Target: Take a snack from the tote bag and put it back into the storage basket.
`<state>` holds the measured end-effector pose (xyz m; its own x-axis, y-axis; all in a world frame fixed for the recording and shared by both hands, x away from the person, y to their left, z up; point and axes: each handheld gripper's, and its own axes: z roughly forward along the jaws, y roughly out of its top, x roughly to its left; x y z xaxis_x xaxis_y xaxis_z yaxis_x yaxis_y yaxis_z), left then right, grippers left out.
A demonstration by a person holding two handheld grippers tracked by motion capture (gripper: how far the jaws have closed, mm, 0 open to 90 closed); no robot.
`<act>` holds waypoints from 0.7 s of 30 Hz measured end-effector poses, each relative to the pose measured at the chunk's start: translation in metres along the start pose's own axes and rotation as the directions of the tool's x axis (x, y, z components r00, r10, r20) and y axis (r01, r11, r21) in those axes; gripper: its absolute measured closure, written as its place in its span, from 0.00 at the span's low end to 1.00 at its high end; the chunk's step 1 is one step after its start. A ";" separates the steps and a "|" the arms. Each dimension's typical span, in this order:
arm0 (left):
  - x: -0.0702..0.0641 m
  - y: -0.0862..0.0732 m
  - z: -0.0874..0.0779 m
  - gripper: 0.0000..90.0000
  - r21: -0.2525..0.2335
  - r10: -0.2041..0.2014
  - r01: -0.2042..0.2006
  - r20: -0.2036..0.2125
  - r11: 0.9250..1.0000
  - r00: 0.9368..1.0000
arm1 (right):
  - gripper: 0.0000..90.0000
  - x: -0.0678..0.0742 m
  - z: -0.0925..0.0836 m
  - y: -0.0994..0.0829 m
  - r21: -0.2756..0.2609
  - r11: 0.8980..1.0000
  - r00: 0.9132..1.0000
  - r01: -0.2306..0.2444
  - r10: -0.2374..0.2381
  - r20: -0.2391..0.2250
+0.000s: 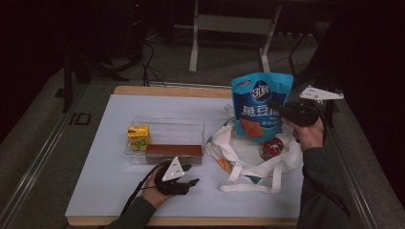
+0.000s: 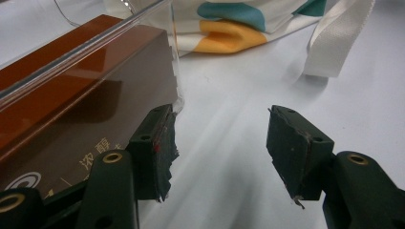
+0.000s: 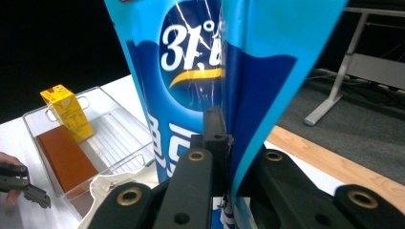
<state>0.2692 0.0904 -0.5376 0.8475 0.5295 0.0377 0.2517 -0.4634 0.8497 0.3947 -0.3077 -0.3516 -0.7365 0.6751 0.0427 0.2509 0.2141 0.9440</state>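
My right gripper [image 1: 279, 109] is shut on the side edge of a blue snack bag [image 1: 260, 105], held upright in the air above a white tote bag [image 1: 248, 160]. In the right gripper view the blue snack bag [image 3: 200, 71] rises between the closed jaws of my right gripper [image 3: 228, 143]. My left gripper [image 1: 188, 175] rests low on the table with its jaws open and nothing between them, just in front of a clear tray [image 1: 167, 125]. In the left gripper view my left gripper [image 2: 222, 143] has its left jaw against the tray's corner [image 2: 174, 71], beside a brown box [image 2: 71, 109].
The clear tray holds a yellow juice carton [image 1: 138, 137] and the brown box [image 1: 174, 151]. A round tin [image 1: 271, 148] lies on the tote bag. The white mat [image 1: 110, 176] covers the wooden table. A desk frame [image 1: 229, 28] stands beyond the far edge.
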 end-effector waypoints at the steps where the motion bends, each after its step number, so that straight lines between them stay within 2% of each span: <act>1: 0.000 0.000 0.000 0.48 0.000 0.000 0.000 0.000 1.000 1.000 | 0.99 0.001 -0.001 0.001 0.002 1.000 1.000 0.001 -0.001 -0.001; 14: 0.000 0.000 0.000 0.48 0.000 -0.001 0.001 -0.002 1.000 1.000 | 0.99 0.003 -0.009 0.007 0.001 0.999 0.999 -0.047 0.047 0.023; 21: 0.000 0.000 0.000 0.48 0.000 -0.009 0.009 -0.002 1.000 1.000 | 0.99 0.011 -0.008 0.010 0.010 0.999 0.998 -0.053 0.053 0.023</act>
<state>0.2695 0.0906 -0.5376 0.8444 0.5349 0.0306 0.2595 -0.4583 0.8501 0.3843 -0.3041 -0.3388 -0.7078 0.7012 0.0855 0.2963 0.1849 0.9370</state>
